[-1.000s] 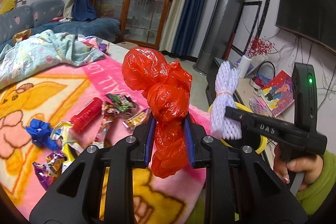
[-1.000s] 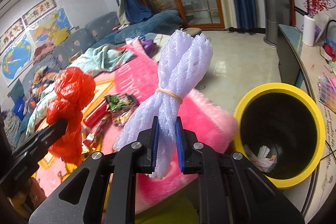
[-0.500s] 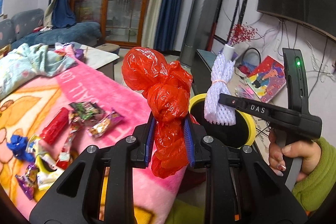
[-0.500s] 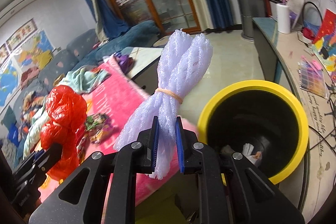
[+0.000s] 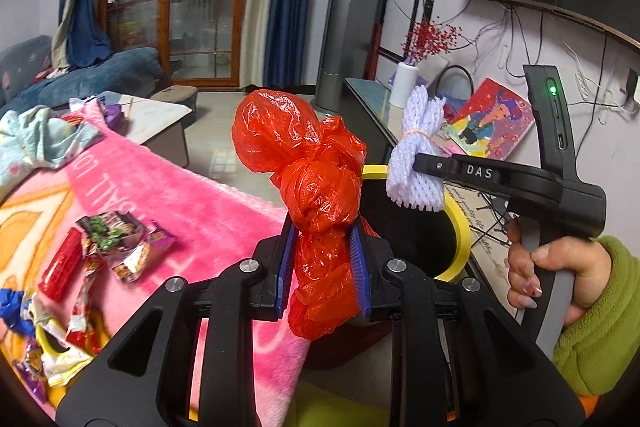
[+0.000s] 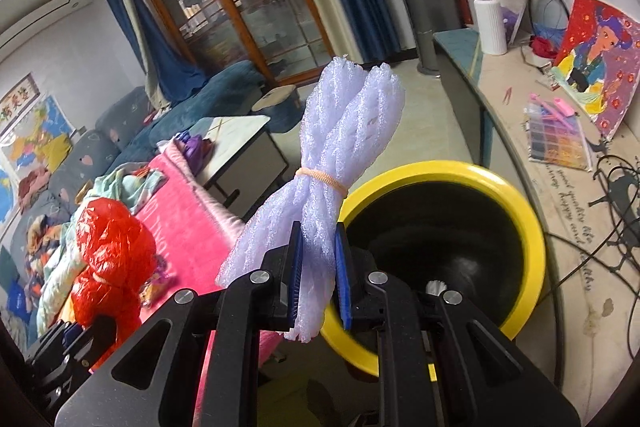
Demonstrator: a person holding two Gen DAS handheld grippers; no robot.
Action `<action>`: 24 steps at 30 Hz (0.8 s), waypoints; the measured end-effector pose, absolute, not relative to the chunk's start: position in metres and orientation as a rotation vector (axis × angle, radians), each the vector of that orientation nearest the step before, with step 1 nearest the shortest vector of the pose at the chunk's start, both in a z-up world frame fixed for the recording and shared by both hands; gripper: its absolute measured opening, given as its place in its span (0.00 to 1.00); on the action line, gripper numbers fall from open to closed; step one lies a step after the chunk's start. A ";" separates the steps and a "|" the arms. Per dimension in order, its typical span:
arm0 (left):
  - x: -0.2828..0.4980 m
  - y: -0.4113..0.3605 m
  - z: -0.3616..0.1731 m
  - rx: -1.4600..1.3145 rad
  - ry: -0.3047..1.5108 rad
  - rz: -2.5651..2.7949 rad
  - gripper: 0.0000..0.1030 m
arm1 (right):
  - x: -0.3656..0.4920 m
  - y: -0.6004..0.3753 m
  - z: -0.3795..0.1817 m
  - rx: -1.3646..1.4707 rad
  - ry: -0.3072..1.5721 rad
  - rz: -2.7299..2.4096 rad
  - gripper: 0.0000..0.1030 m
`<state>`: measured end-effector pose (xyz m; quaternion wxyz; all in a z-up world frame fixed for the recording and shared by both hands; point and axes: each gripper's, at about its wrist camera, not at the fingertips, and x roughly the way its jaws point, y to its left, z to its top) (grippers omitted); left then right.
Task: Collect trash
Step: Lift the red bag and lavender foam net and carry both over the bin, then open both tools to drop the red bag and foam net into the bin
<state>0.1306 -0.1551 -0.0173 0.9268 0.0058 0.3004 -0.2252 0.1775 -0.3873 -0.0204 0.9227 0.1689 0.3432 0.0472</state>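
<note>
My left gripper point(image 5: 323, 269) is shut on a knotted red plastic bag point(image 5: 308, 179), which stands up between its blue pads. My right gripper point(image 6: 319, 279) is shut on a white foam net bundle point(image 6: 340, 147) tied with a rubber band. The yellow-rimmed black bin point(image 6: 516, 211) lies just beyond and right of the right gripper, some scraps showing at its bottom. In the left wrist view the bin point(image 5: 460, 227) sits behind the red bag, with the right gripper point(image 5: 424, 163) holding the foam net point(image 5: 420, 155) above it. Several snack wrappers point(image 5: 116, 243) and a red packet point(image 5: 62, 269) lie on the pink blanket point(image 5: 192, 203).
A person's hand in a green sleeve point(image 5: 592, 311) grips the right tool. A low counter point(image 6: 568, 187) with a painting, bead tray, cables and white vase runs along the right. A small white table point(image 6: 236, 143) and blue sofa stand beyond the blanket.
Both grippers have swung right, away from the blanket toward the bin, each still holding its item. The bin now looms larger and more central in both views.
</note>
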 end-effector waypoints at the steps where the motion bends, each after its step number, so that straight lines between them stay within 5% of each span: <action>1: 0.132 -0.158 -0.018 0.016 0.618 -0.469 0.18 | 0.177 -0.391 -0.021 0.343 0.702 0.093 0.14; 24: 0.165 -0.222 -0.053 0.104 0.703 -0.586 0.18 | 0.192 -0.470 -0.071 0.320 0.777 -0.057 0.15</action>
